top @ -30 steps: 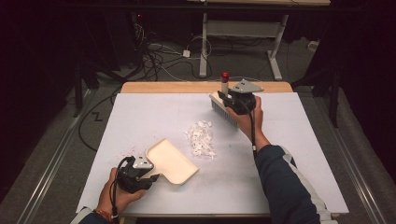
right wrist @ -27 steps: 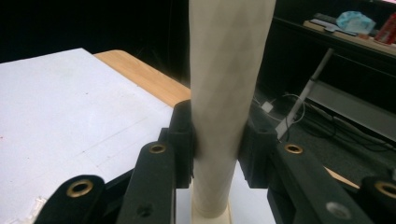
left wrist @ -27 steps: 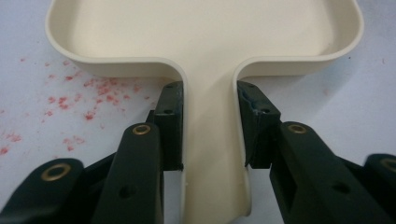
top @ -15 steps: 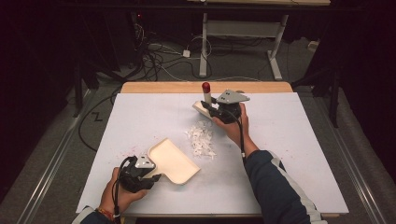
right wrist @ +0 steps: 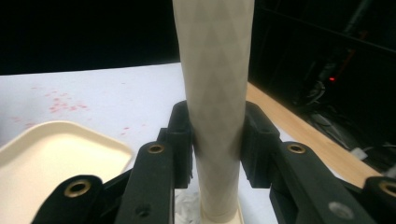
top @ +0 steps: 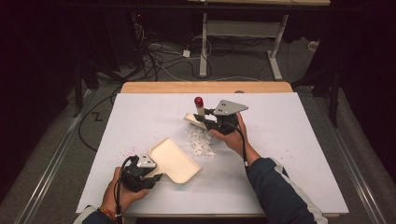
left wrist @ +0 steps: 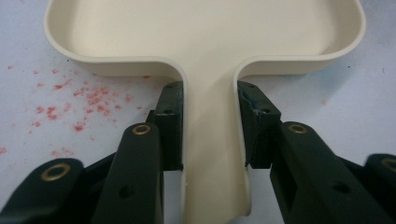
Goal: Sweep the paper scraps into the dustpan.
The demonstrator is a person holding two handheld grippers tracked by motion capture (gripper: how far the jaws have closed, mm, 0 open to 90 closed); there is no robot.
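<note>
Left gripper point(left wrist: 212, 140) clamping dustpan point(left wrist: 205, 37) handle, pan lying flat on surface point(top: 289, 154). Right gripper point(right wrist: 217, 135) gripping brush point(right wrist: 215, 93) handle; high view revealing red handle tip, brush head touching white scraps point(top: 201, 142) beside pan.

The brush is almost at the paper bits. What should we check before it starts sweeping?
1. Right gripper shut on the brush handle: ok.
2. Left gripper shut on the dustpan handle: ok.
3. Dustpan lying flat on the table: ok.
4. Dustpan mouth facing the scraps: ok.
5. Scraps lie between brush and dustpan: ok.
6. Bristles touching the table: cannot tell.
</note>
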